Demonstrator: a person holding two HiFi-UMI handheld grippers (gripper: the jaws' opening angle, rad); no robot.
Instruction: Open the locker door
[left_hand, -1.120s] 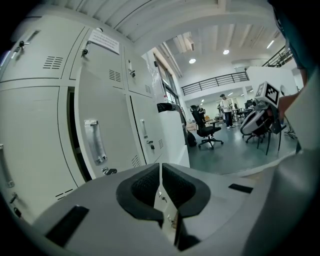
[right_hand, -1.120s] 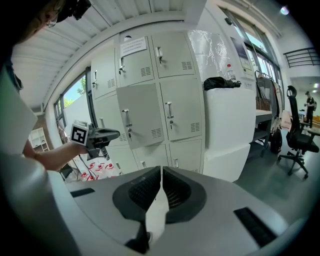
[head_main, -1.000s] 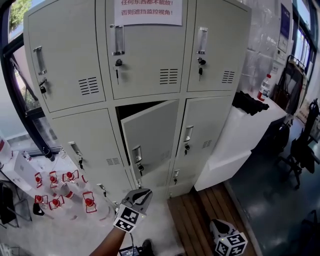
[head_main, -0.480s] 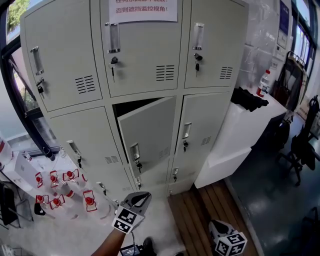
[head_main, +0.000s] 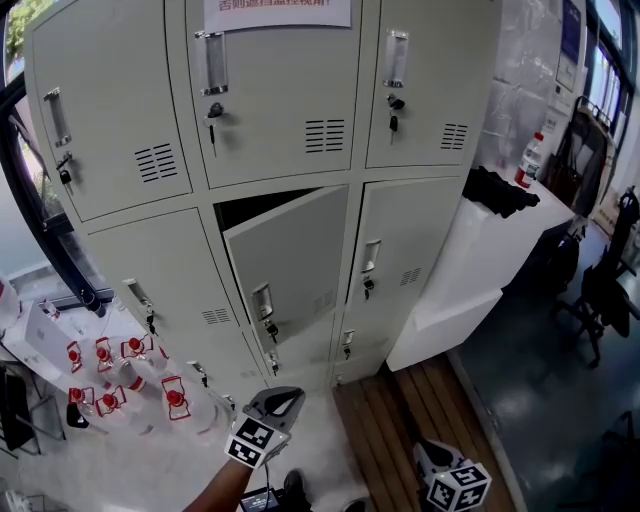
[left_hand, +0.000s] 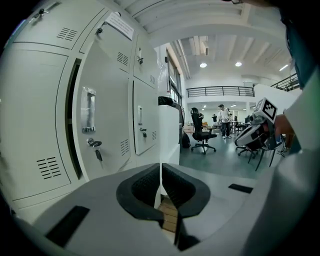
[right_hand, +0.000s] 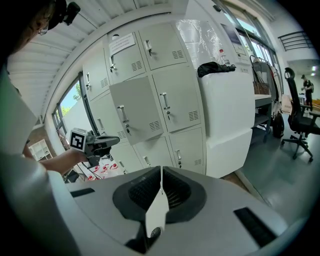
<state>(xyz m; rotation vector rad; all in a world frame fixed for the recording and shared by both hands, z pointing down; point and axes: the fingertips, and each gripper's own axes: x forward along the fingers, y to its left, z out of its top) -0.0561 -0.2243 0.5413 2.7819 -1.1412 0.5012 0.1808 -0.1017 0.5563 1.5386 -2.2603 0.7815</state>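
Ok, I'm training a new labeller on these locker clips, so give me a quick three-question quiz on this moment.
1. True or false: the ajar locker door is in the top row.
2. Pick one. The left claw is: A) shut on a key, B) shut with nothing in it, C) wide open.
3. Fill in: the paper notice is stuck on the top row's ___ door.

Key: 1 false, it is the centre door of the middle row. 2 B. 3 centre.
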